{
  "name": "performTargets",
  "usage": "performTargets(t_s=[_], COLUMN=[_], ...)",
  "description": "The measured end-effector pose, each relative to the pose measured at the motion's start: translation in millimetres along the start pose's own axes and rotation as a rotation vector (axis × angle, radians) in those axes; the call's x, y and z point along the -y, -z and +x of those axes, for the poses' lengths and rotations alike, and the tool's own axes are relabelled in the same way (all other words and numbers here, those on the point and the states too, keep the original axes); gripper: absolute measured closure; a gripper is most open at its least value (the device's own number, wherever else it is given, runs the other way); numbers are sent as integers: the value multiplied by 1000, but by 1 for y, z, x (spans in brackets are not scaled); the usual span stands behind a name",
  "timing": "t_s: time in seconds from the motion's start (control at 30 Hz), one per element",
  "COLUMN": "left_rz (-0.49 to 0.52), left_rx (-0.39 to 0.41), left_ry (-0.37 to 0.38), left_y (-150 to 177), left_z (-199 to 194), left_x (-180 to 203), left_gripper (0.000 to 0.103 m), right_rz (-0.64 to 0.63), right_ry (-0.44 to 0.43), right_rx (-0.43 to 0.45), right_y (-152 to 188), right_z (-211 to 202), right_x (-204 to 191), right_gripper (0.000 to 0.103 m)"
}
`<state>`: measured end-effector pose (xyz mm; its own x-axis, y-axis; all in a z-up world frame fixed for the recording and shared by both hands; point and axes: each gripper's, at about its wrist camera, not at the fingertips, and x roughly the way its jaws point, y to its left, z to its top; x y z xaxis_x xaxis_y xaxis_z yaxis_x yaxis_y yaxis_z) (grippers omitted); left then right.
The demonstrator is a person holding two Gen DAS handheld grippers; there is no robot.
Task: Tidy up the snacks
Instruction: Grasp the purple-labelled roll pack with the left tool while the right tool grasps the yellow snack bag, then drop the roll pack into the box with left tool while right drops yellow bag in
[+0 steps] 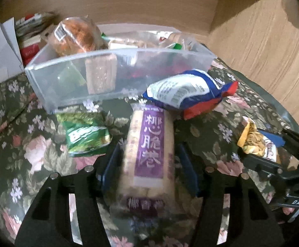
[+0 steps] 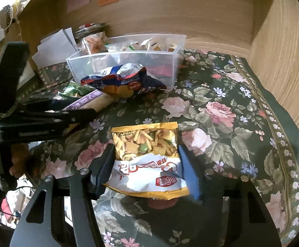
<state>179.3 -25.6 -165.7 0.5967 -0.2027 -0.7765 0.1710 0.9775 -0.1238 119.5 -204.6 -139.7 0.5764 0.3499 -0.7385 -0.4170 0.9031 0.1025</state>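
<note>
My left gripper (image 1: 147, 164) is shut on a long purple-labelled wafer roll packet (image 1: 149, 144), held over the floral cloth just in front of the clear plastic bin (image 1: 52, 78). My right gripper (image 2: 146, 160) is shut on a yellow and white mixed snack bag (image 2: 147, 156), to the right of the left gripper (image 2: 46, 115). The bin (image 2: 176, 61) holds several snacks, among them an orange bun pack (image 1: 75, 35). A blue and red chip bag (image 1: 188, 92) leans on the bin's front right; it also shows in the right wrist view (image 2: 122, 80). A green snack pack (image 1: 85, 135) lies left of the wafer packet.
The floral tablecloth (image 2: 221, 113) covers the table. Wooden walls (image 2: 283, 72) close the back and right. White papers and boxes (image 1: 1, 51) stand left of the bin. The right gripper with its bag shows at the right edge of the left wrist view (image 1: 258, 144).
</note>
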Motion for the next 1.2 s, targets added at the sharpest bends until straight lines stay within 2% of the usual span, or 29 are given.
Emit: performTargets(t_s=[0.03,0.07,0.23,0.6,0.87,1.2], left_rz=[7,14,10,-7,-1,-7], left_rx=[3,4,20,139,238,321], left_ry=[-4,-6,-12,-38,-63,-86], left_y=[0,0,3,-6,-32,-76], left_z=[0,1,-4,-62,-89,-97], left_x=[1,2,3,-17,-18,-21], left_gripper=[56,57,58,58,58,58], right_rz=[7,13,44,34,-28,-118], right_ry=[1,1,14,50,52,41], right_rx=[4,7,31,134,216,279], right_y=[0,-1,-9,-42,-81,-127], right_z=[0,0,-3,-24,-34,-32], right_x=[1,2,11,15,2,-19], right_gripper=[47,47,50,51,51,51])
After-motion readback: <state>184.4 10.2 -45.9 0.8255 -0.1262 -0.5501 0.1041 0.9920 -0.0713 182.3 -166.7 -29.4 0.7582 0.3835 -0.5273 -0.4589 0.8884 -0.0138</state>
